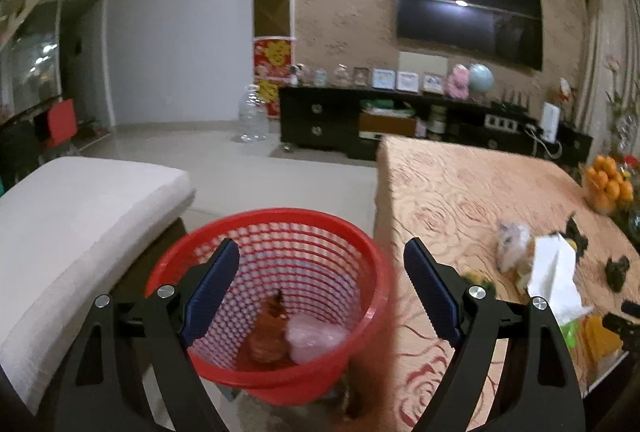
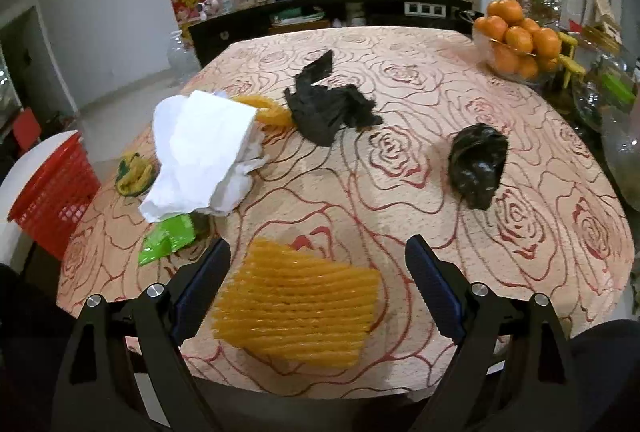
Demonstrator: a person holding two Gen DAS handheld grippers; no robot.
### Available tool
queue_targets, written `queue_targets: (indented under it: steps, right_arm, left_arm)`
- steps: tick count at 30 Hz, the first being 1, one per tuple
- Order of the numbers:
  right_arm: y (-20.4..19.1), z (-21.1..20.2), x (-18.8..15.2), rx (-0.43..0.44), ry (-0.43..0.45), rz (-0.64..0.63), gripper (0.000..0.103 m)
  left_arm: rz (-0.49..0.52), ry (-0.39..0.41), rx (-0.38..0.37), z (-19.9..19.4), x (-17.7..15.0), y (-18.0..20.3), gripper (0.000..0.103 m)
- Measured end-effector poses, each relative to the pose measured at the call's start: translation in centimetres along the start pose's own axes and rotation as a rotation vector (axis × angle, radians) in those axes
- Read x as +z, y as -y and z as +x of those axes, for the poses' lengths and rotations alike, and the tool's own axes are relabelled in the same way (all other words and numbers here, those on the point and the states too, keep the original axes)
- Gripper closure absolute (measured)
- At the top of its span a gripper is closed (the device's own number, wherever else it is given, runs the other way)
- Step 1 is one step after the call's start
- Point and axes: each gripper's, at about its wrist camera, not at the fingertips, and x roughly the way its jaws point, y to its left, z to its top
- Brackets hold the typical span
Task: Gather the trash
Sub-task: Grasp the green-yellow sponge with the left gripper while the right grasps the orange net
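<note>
Nearest the left wrist camera, the left gripper (image 1: 320, 288) stands released, its jaws spread wide with nothing between the pads, above the red basket (image 1: 360, 244). That basket sits just beside the tabletop (image 1: 460, 192) edge, and only this view looks into it: a brown crumpled piece (image 1: 270, 332) and a pale pink wad (image 1: 316, 338) lie on its bottom. Left of the basket is a white cushion (image 1: 80, 216). On the right, blurred, the tabletop carries a clear plastic bag (image 1: 514, 244) and white paper (image 1: 554, 276). Beyond are a clear jug (image 1: 252, 114) on the floor, a dark cabinet (image 1: 360, 120) and a screen (image 1: 468, 16) on the wall.

From the right wrist camera the basket (image 2: 56, 192) shows only its side at the far left, its inside hidden. The trash on the tabletop (image 2: 540, 152) is sharp here: a yellow-green scrap (image 2: 134, 172), the white paper (image 2: 200, 152) lying over a green wrapper (image 2: 168, 238), a yellow net ring (image 2: 268, 110) just behind the paper, a black bag (image 2: 328, 108) spread loose, and a balled black bag (image 2: 478, 164) well apart to its right. A bowl of oranges (image 2: 516, 40) stands at the far right corner. The right gripper (image 2: 318, 284) is also released, jaws wide, straddling a yellow foam net (image 2: 296, 312) that lies flat near the tabletop's front edge; the pads do not touch it.
</note>
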Motion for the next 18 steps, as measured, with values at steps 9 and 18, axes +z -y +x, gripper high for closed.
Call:
queue_targets:
  steps: [9,18]
  right_arm:
    - [-1.3,0.8,-1.2,0.027,-0.049,-0.050,0.017]
    - [-0.9,2.3,-1.7,-0.031,-0.076,-0.069,0.017]
  left_arm:
    - [0.112,-0.104,-0.112,2.9,-1.4,5.6,0.020]
    - [0.164,-0.133,-0.129,3.6,-2.1,7.8,0.020]
